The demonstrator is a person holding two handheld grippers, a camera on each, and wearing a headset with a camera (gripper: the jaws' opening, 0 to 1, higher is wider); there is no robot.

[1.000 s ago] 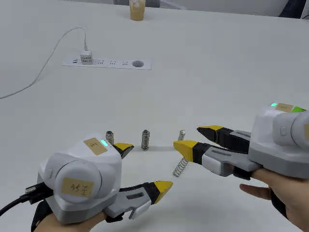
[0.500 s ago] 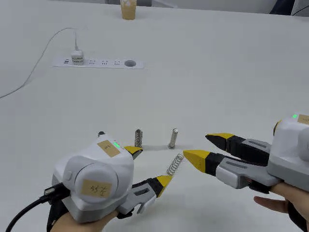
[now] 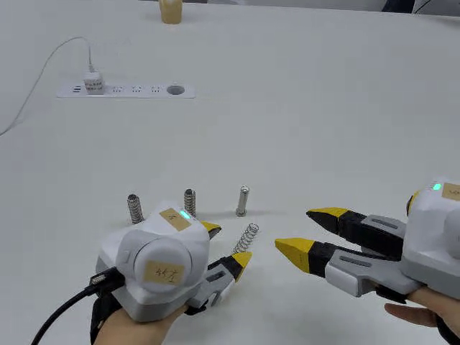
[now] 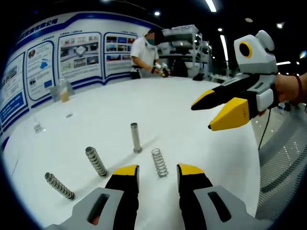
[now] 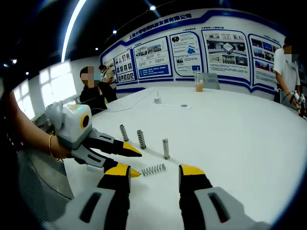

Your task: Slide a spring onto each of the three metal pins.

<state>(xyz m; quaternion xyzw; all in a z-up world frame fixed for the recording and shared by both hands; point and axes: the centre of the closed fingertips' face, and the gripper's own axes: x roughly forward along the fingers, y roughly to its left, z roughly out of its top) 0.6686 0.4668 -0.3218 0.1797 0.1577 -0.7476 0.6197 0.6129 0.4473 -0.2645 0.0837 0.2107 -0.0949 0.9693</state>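
Note:
Three metal pins stand in a row on the white table [image 3: 323,129]. The left pin [image 3: 134,208] and the middle pin [image 3: 190,203] each carry a spring. The right pin [image 3: 243,200] [image 4: 135,138] [image 5: 166,148] is bare. A loose spring [image 3: 247,237] [image 4: 159,163] [image 5: 153,169] lies flat in front of the bare pin. My left gripper [image 3: 226,244] [image 4: 158,170] is open, its tips on either side of the spring's near end. My right gripper [image 3: 295,228] [image 5: 154,171] is open and empty, a little to the right of the spring.
A white power strip [image 3: 126,90] with a plug [image 3: 92,80] and a cable lies at the back left. A cup [image 3: 171,10] stands at the far edge. People stand in the room beyond the table.
My left gripper has moved forward to the loose spring, which now lies at its tips. My right gripper has drawn back from the spring. The camera has also shifted.

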